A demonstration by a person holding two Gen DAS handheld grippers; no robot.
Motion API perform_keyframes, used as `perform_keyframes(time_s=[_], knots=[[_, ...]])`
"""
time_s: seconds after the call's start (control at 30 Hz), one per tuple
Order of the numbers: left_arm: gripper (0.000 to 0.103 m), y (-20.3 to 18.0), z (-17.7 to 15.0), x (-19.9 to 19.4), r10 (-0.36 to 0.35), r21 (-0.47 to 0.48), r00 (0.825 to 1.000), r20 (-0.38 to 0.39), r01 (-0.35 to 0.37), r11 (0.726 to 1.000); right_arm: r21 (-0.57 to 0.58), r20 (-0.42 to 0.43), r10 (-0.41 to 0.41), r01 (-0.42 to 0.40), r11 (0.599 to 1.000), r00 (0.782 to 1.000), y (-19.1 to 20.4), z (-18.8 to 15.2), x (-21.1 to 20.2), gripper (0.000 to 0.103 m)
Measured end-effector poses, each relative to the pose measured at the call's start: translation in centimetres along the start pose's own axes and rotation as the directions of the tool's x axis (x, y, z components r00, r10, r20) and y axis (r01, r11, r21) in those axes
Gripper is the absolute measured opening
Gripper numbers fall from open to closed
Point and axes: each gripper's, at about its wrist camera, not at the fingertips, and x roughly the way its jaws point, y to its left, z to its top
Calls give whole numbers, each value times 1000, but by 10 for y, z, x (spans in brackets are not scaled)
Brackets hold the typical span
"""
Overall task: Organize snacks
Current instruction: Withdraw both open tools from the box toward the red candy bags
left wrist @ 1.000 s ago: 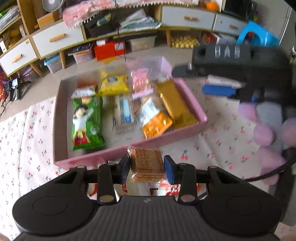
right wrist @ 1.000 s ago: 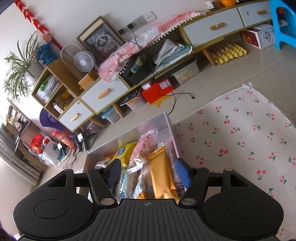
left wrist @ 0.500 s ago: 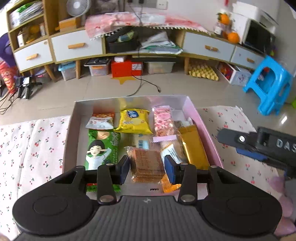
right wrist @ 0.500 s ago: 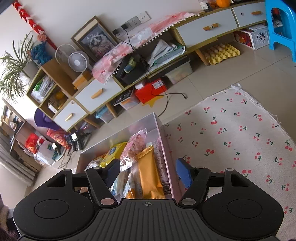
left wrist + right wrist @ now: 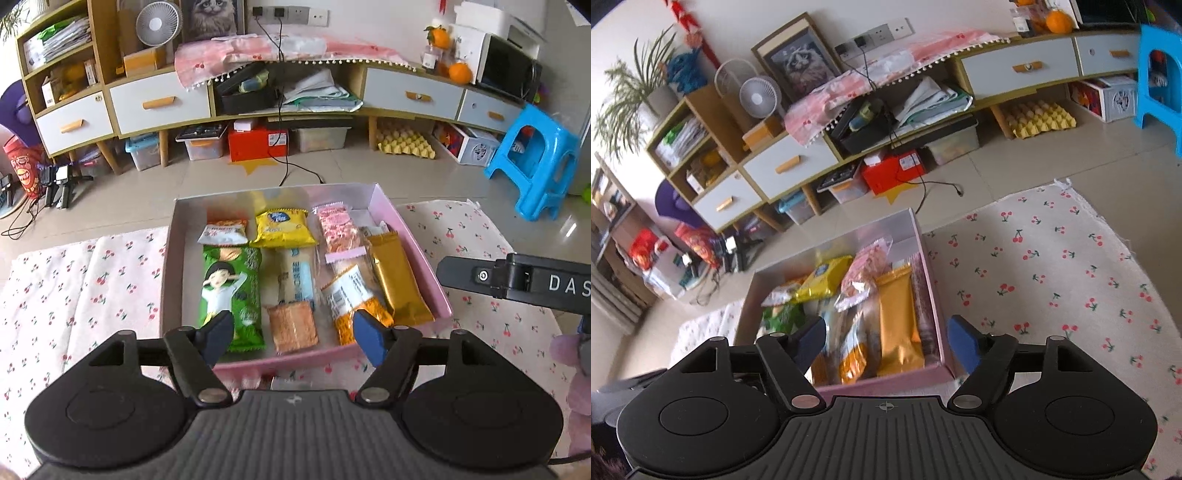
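A pink box on the cherry-print cloth holds several snack packs. A brown cracker pack lies flat at the box's near edge, between a green pack and an orange pack. My left gripper hangs just above the cracker pack, jaws opening, pads clear of it. In the right wrist view my right gripper hovers over the near right corner of the pink box, jaws opening with nothing between them. A gold pack lies along the box's right wall.
The right gripper's black body reaches in at the right of the left wrist view. A blue stool stands on the tiled floor beyond the cloth. A long low cabinet with drawers lines the far wall.
My left gripper carried the cracker pack over the box, then its jaws spread and the pack now lies in the box. My right gripper's jaws widened slightly and it drew back a little.
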Motion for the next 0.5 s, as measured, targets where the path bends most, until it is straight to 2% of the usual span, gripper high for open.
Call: perform_keyframes(time_s=[0.1, 0.17, 0.5], knots=[[73, 4, -7, -7, -8, -5, 1000, -8, 8, 1000, -16, -15, -19, 18, 1000, 1000, 5, -6, -8, 74], [79, 9, -13, -12, -13, -12, 1000, -11, 12, 1000, -32, -24, -36, 35, 999, 999, 8, -10, -13, 75], [91, 32, -38, -30, -26, -53, 1000, -16, 25, 998, -110, -46, -76, 71, 991, 996, 28, -31, -37, 86]])
